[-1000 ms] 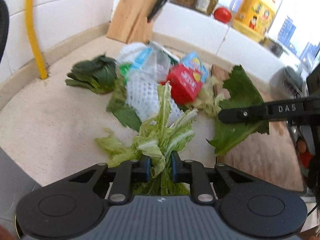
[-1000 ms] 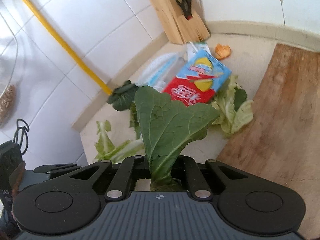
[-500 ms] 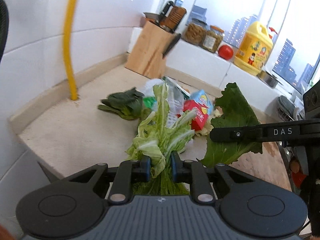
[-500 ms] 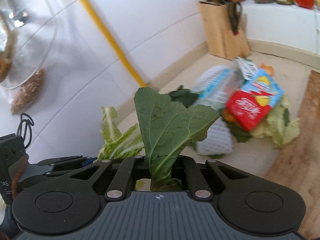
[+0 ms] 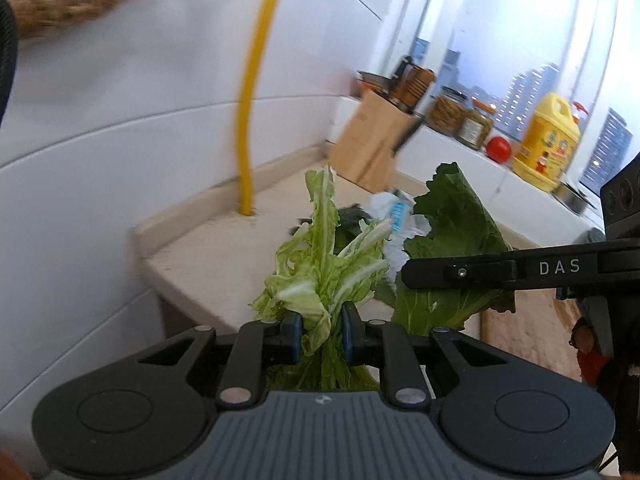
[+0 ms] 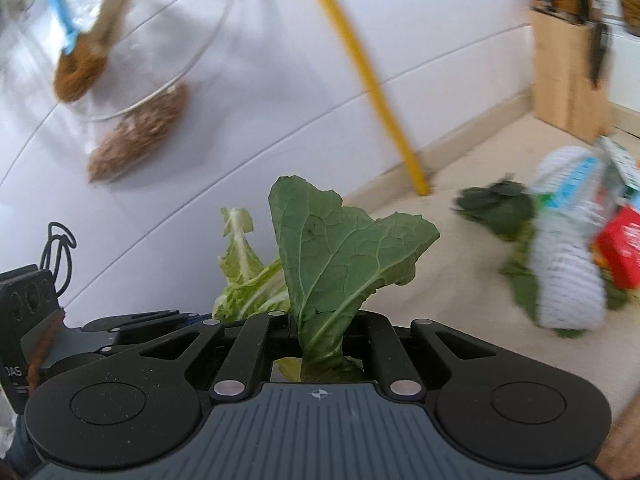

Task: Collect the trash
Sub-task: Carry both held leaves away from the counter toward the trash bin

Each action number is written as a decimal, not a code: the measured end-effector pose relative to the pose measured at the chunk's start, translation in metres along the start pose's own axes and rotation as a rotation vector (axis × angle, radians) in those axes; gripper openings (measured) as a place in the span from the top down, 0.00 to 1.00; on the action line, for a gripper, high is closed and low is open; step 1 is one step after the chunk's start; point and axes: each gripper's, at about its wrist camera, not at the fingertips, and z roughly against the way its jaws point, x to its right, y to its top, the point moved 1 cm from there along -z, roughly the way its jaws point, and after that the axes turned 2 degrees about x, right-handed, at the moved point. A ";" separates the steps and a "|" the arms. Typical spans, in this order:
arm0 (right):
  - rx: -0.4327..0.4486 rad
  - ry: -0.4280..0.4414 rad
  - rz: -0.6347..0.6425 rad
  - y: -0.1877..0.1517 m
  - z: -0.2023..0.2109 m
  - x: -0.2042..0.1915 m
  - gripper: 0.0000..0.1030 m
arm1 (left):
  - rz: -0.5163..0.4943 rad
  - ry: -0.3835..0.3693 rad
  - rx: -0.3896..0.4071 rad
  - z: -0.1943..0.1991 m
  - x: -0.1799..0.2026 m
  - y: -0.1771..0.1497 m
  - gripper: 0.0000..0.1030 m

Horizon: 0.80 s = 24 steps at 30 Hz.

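A: At the bottom centre of the left wrist view, the left claw [image 5: 319,338] is clenching a bunch of pale cabbage leaves [image 5: 322,276], its blue pads pressing in from both sides. The right claw is crossing the right of that frame as a black bar, with a dark green leaf [image 5: 452,232] standing behind it.

B: At the bottom centre of the right wrist view, the right claw [image 6: 320,330] is gripping that dark green leaf [image 6: 340,252] by its stalk, upright. The pale leaves are showing just left of it.

A: Only mine is showing the window sill at upper right, with a yellow jug [image 5: 546,144], a tomato [image 5: 499,149] and jars.

B: Only mine is showing the leftover trash lying on the beige surface [image 6: 460,280] at right: a white foam net [image 6: 568,280], a red carton [image 6: 620,244] and dark greens [image 6: 496,208], all blurred.
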 end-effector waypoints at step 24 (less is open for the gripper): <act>-0.130 0.141 0.122 -0.019 -0.086 -0.102 0.89 | 0.125 0.208 0.068 0.073 -0.095 -0.027 0.82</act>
